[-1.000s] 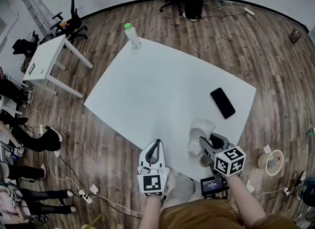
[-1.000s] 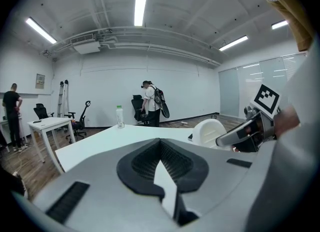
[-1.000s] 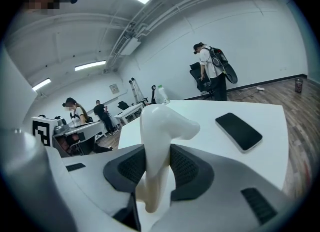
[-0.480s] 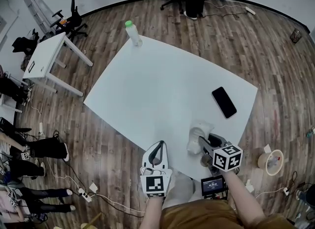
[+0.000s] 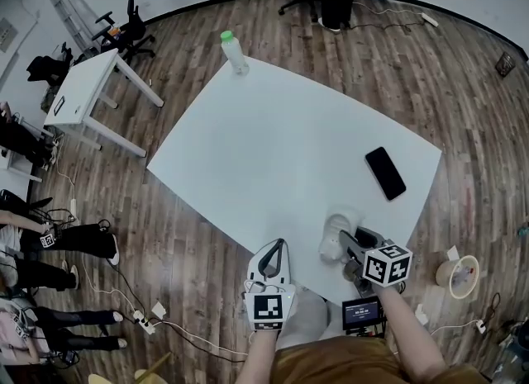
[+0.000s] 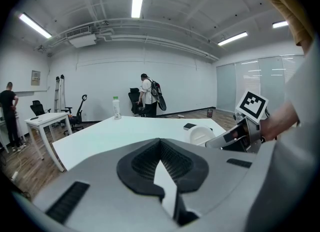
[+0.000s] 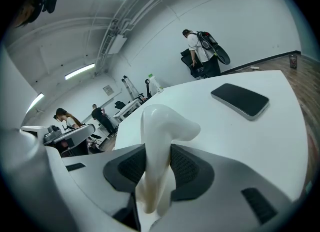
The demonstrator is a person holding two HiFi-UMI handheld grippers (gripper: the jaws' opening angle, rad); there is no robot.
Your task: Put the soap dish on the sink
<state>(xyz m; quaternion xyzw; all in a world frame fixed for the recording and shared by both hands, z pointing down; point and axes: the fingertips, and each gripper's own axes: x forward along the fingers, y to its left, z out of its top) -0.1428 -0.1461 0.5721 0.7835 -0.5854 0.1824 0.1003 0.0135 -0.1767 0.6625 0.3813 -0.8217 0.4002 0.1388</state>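
Right tool (image 5: 350,243) has lowered, clamping the soap dish (image 5: 335,227).

Mustard-brown shirt (image 5: 347,364); grey left gripper (image 5: 278,244) and right gripper (image 5: 345,239), black ribbed jaws, black-and-white marker cubes (image 5: 387,265).

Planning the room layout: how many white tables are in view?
2: a large white table in the middle, a small white table at upper left. Others may be hidden.

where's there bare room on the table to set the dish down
Most of the table is bare: the whole middle, from the bottle at the far corner to the phone on the right. It is crowded only at the near right edge, where the right gripper holds the dish.
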